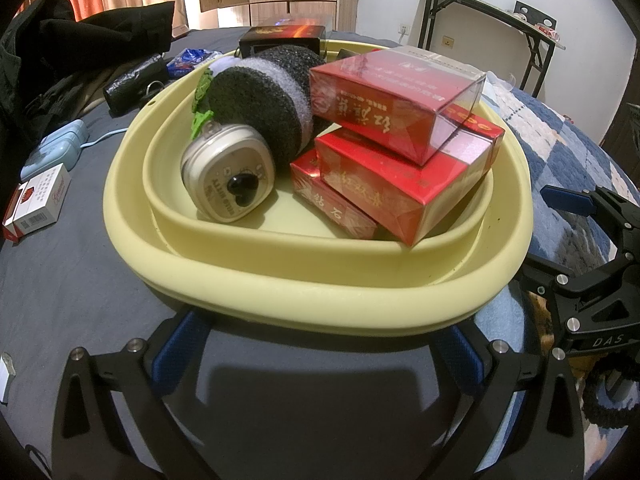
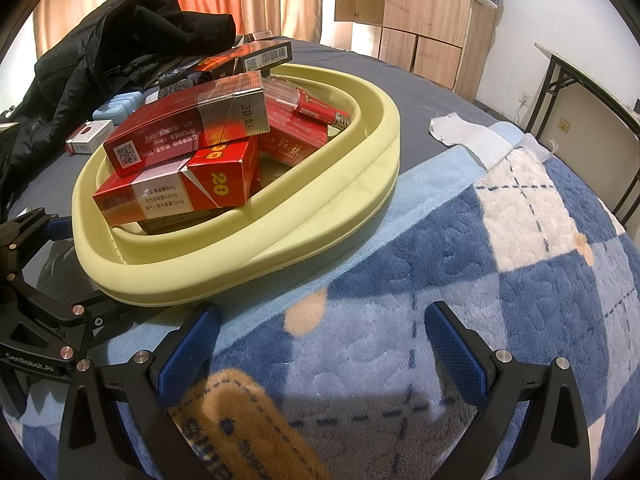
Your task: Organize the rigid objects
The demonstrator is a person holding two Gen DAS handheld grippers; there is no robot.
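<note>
The pale yellow collapsible basin (image 1: 320,292) sits on a dark bedsheet (image 1: 68,280), its right side touching a blue-and-white plaid fleece blanket (image 2: 500,280). Inside it lie several red cigarette cartons (image 1: 404,184), stacked loosely and tilted, a small round silver tin (image 1: 228,178), a roll of dark foam with a pale band (image 1: 264,92) and, in the right wrist view, a red lighter (image 2: 320,112). A black-and-red box (image 1: 280,38) rests at the far rim.

The left gripper (image 1: 320,344) has its jaws spread wide and empty, just short of the basin's near rim. The right gripper (image 2: 320,344) is likewise spread and empty, over the blanket beside the basin.

One white-and-red cigarette pack (image 1: 36,204) remains loose on the sheet to the left, near a pale blue case (image 1: 56,152). The pack is probably light and stiff but crushable, with slick film wrap; gripping across its narrow faces near the middle looks safest. The cartons in the basin look unsteady, so anything added could slide them. The basin's soft rim would likely flex if pinched.
</note>
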